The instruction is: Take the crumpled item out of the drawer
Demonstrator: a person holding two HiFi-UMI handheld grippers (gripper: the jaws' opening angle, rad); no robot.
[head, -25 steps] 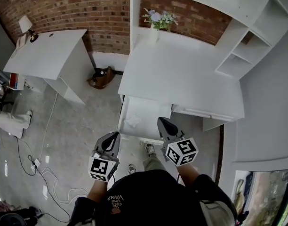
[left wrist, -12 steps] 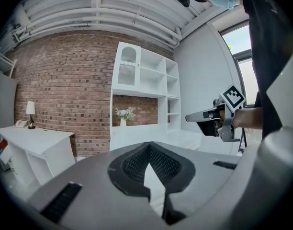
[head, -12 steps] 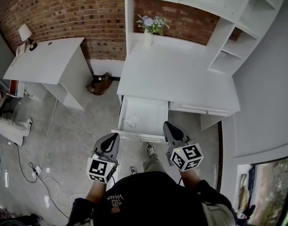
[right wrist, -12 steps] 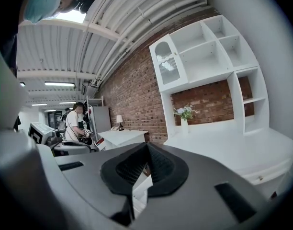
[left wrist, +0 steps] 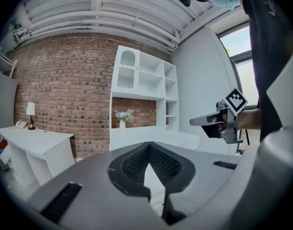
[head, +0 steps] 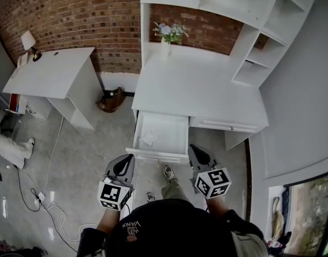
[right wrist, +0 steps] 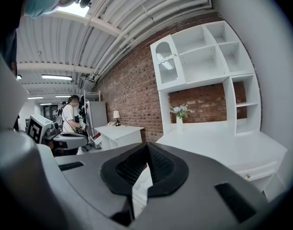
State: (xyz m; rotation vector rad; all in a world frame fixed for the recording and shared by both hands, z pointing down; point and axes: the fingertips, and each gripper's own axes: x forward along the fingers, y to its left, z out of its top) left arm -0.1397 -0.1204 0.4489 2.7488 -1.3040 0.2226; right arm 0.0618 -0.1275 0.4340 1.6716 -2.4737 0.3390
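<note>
Change: since a second ago both tools have drawn back a little toward the person. The right tool, which was over the drawer's front right corner, now sits just beside that corner and clear of it.
Drawer: pulled well out from under the white counter, with its inside open to view.
Crumpled item: a pale wad lying in the drawer's left half, near the left wall, with nothing touching it.
Left tool: jaws pressed together with nothing between them. It hovers over the floor just short of the drawer's front left corner.
Right tool: jaws likewise closed and empty.
Meaning for the task: the opening looks done and the reach inside not yet begun. A tool probably has to spread its jaws before going in.
Surroundings: a vase of flowers stands at the counter's back edge. A shelf unit rises at the right. A second white desk with a lamp stands at the left. A brown bag and cables lie on the floor.
In the way: nothing covers the item. The drawer's front panel and left wall stand between it and the left tool, so coming in from above seems easiest.
</note>
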